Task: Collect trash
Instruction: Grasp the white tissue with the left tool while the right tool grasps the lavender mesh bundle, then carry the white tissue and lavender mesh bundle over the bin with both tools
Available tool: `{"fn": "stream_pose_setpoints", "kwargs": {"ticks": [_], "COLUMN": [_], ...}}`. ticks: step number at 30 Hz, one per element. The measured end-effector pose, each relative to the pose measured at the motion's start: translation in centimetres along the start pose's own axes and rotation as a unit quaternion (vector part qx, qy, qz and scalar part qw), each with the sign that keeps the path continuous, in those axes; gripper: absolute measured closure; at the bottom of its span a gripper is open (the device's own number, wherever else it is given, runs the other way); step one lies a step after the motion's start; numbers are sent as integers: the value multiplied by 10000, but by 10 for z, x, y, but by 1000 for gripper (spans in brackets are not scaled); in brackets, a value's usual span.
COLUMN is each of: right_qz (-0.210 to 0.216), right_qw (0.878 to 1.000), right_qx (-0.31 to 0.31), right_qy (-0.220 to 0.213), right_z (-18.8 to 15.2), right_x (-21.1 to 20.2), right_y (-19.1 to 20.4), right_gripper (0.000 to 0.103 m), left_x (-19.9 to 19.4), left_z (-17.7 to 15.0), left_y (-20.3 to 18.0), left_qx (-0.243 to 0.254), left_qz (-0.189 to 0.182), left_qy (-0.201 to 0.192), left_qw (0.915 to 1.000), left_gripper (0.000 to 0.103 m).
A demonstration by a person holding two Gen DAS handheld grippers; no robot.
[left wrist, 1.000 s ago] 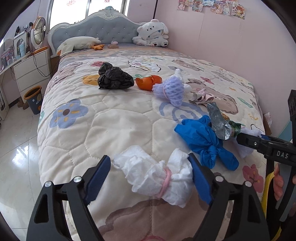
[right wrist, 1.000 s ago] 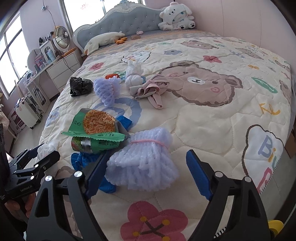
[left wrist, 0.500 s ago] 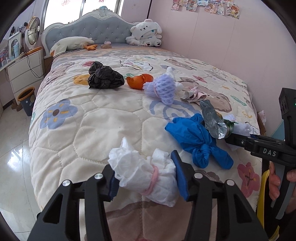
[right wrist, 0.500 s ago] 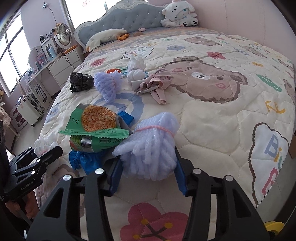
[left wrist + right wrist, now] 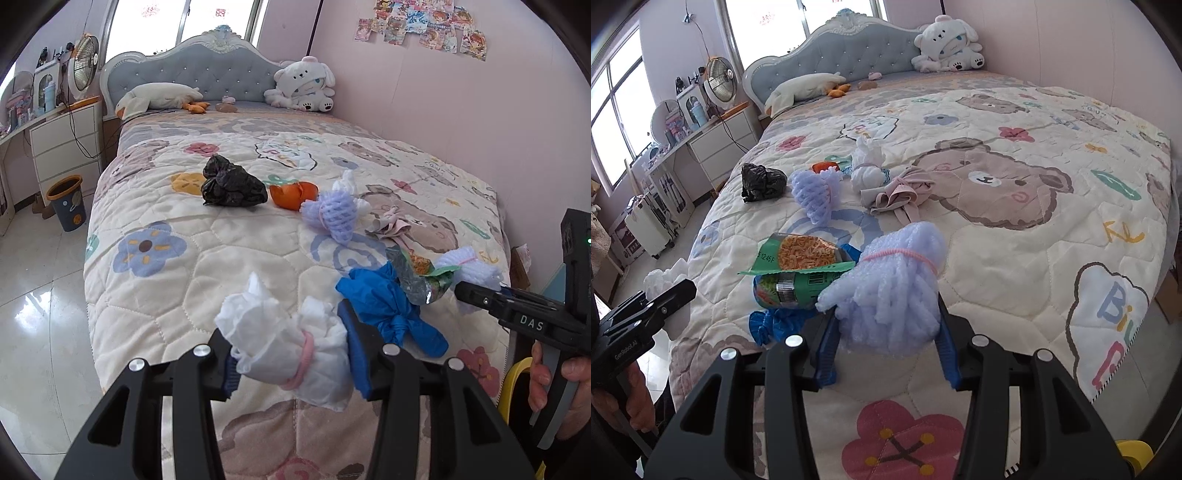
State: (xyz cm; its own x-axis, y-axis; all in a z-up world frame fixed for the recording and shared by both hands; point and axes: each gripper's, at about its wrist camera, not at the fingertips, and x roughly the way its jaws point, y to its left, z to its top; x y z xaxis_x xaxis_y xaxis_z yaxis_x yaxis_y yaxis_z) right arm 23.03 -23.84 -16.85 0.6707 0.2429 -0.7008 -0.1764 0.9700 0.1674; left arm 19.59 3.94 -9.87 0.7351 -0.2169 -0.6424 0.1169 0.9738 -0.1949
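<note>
My left gripper (image 5: 290, 354) is closing its jaws, and the blue pads press a white paper bundle (image 5: 258, 321) tied with a pink band, lifted just off the quilt. My right gripper (image 5: 886, 349) is also closing, pads squeezing a lavender foam-net bundle (image 5: 894, 284) with a pink band. Between the two lie a green snack packet (image 5: 801, 269) and a knotted blue glove (image 5: 384, 306). Farther up the bed lie a black bag (image 5: 232, 184), orange peel (image 5: 291, 194), another lavender foam net (image 5: 332, 214), a white tied wad (image 5: 866, 170) and a pink cloth (image 5: 905, 192).
A blue waste bin (image 5: 68, 201) stands on the tiled floor left of the bed, below a white dresser (image 5: 66, 144). A plush toy (image 5: 303, 88) and a pillow (image 5: 159, 96) sit at the headboard. The pink wall runs along the bed's right side.
Both grippers went from wide open around their bundles to pressed on them. The left one has lifted its white bundle slightly.
</note>
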Motion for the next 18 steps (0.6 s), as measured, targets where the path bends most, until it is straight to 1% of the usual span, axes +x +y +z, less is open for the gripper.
{"fn": "stream_pose_setpoints", "kwargs": {"ticks": [6,18], "right_qz": [57,122], "right_qw": [9999,9977], "right_qx": [-29,-193], "right_qy": [-144,-640], "right_z": [3,9], "right_x": [-19,-78], "right_y": [4,14], "right_gripper": [59,59], "left_x": [-17,-60], "left_z": [7,21], "left_y": [-2,-23], "left_qx": [-49,97], "left_qz": [59,-51], "left_qy": [-133,-533], "left_qw": [9999,9985], "left_gripper": [59,59]}}
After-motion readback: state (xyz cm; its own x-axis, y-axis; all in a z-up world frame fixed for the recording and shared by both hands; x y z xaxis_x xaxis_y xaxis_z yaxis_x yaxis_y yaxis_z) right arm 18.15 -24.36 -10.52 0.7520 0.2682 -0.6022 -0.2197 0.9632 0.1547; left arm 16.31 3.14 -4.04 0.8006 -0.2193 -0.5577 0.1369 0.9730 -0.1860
